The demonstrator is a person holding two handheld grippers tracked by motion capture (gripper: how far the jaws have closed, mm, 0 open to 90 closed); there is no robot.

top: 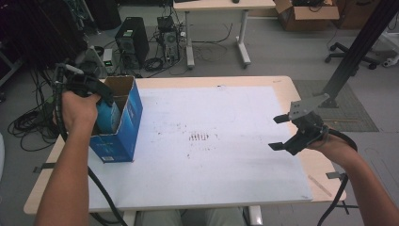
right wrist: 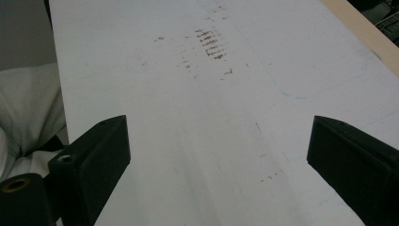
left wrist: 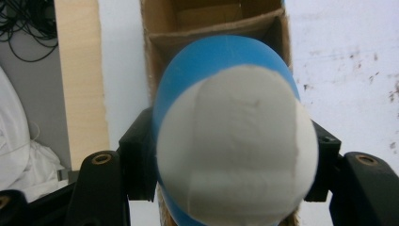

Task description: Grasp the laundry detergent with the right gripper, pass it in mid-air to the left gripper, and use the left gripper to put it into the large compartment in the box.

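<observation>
A blue cardboard box (top: pixel 123 129) stands open-topped at the left edge of the white mat (top: pixel 216 155). My left gripper (top: pixel 104 104) reaches down into its mouth, shut on a round blue and white object (top: pixel 108 117). In the left gripper view the object (left wrist: pixel 235 141) bulges between the black jaws of that gripper (left wrist: pixel 233 162), with the box's brown inside (left wrist: pixel 211 19) just beyond it. My right gripper (top: pixel 278 133) hovers over the mat's right side, open with nothing between its jaws. The right gripper view shows its gripper (right wrist: pixel 216 155) above bare mat (right wrist: pixel 188 94).
Brown smudges (top: pixel 198 137) mark the mat's middle. The light wooden table (top: pixel 282 82) shows past the mat's edges. On the floor behind stand a computer tower (top: pixel 131 42), tangled cables (top: pixel 28 122), another table (top: pixel 221 4), a cardboard box (top: pixel 306 14) and a slanting black post (top: pixel 357 52).
</observation>
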